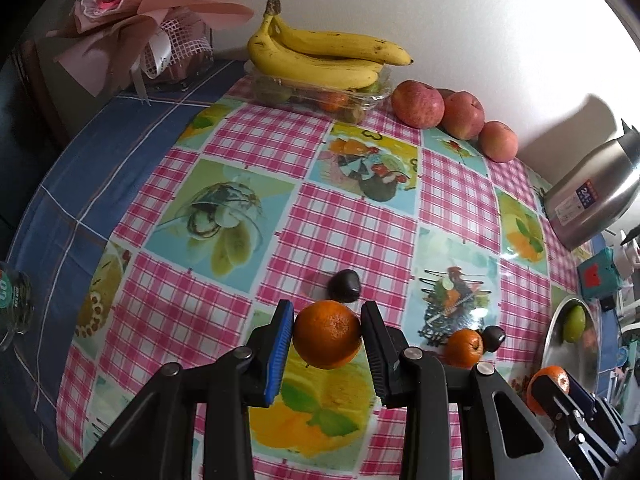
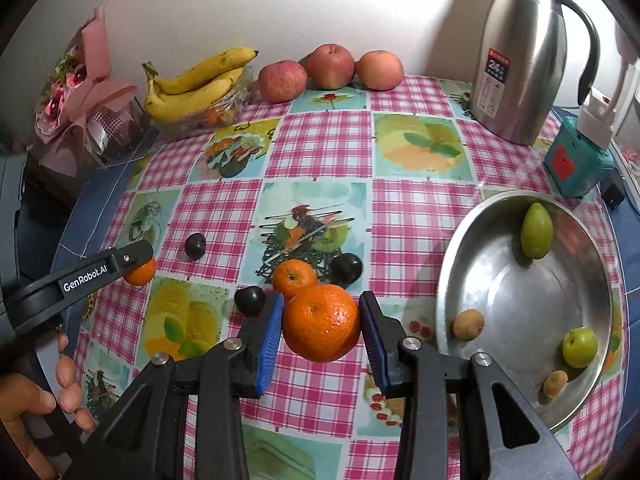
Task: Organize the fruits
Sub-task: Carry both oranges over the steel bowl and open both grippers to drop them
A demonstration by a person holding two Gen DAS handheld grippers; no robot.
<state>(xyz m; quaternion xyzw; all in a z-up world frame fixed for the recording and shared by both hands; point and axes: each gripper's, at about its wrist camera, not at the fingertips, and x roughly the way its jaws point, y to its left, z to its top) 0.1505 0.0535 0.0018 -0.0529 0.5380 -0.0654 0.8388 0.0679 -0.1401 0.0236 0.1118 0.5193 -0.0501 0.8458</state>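
My left gripper (image 1: 327, 336) is shut on an orange (image 1: 328, 334), held just above the checked tablecloth; it also shows at the left of the right wrist view (image 2: 138, 270). My right gripper (image 2: 321, 322) is shut on a second orange (image 2: 322, 322), left of the steel bowl (image 2: 512, 300). The bowl holds a green pear-shaped fruit (image 2: 537, 231), a green round fruit (image 2: 580, 347) and two small brown fruits (image 2: 468, 324). A third orange (image 2: 294, 278) and dark plums (image 2: 346, 270) (image 2: 195, 245) (image 2: 250, 300) lie on the cloth.
At the back stand a banana bunch (image 2: 196, 84) on a clear fruit tray, three apples (image 2: 331, 66), a steel thermos jug (image 2: 520, 52), a teal box (image 2: 576, 164) and a pink bouquet (image 2: 76, 92). A glass jar (image 1: 12, 304) sits at the far left.
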